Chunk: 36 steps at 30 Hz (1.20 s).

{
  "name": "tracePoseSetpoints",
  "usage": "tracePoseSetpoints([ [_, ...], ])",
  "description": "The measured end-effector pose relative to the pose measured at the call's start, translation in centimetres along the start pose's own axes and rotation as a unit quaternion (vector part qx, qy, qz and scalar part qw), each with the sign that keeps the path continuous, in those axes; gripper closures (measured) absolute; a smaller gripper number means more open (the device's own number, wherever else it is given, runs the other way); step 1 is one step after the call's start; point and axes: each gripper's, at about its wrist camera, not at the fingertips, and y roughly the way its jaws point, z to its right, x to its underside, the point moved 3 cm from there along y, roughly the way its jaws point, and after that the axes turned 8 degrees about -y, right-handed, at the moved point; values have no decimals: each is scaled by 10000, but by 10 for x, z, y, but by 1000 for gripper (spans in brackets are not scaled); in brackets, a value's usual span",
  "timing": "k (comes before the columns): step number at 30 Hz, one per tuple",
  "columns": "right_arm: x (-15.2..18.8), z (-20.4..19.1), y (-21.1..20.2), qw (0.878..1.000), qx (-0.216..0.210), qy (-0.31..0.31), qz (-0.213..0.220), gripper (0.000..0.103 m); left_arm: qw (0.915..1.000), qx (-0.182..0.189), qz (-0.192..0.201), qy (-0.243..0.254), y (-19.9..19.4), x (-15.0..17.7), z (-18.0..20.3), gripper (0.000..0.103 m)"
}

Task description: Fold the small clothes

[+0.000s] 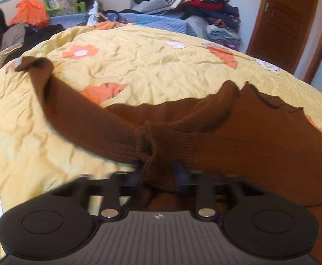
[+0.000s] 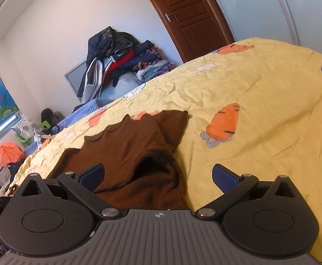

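A small brown knit top (image 1: 238,137) lies on the yellow carrot-print quilt (image 1: 150,70). One long sleeve (image 1: 57,101) trails off to the far left. My left gripper (image 1: 158,172) is shut on a bunched fold of the brown top near its shoulder, and the fabric hides the blue fingertips in part. In the right wrist view the same top (image 2: 134,145) lies ahead and to the left. My right gripper (image 2: 158,176) is open and empty, with its left blue pad (image 2: 92,176) over the fabric and its right pad (image 2: 225,176) over bare quilt.
A tall heap of mixed clothes (image 1: 200,2) is stacked against the far wall, and it also shows in the right wrist view (image 2: 121,59). A brown door (image 1: 289,22) stands at the right. An orange bag (image 1: 30,13) and dark clothes (image 1: 33,33) lie beyond the bed's left edge.
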Motion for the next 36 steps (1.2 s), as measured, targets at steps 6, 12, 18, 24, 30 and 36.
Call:
tracePoseSetpoints([
  [6, -13, -5, -10, 9995, -6, -273, 187, 0, 9973, -213, 451, 537, -17, -21, 8, 94],
  [12, -25, -14, -7, 9984, -106, -487, 253, 0, 9844, -609, 611, 1535, -10, 6, 23, 93],
  [18, -55, 2, 44, 9993, -124, -303, -187, 5, 9831, -654, 663, 1573, -3, 18, 19, 93],
  [24, -81, 31, 124, 9925, 79, 306, -1185, 41, 9741, -859, 1059, 1802, -3, 31, 26, 93],
  [30, -74, 27, 155, 9867, -17, 127, -1620, 88, 9760, -790, 1058, 1730, -3, 31, 25, 93],
  [36, -92, 59, 143, 9911, 148, 321, -1280, 94, 9744, -838, 1083, 1784, -2, 32, 26, 93],
])
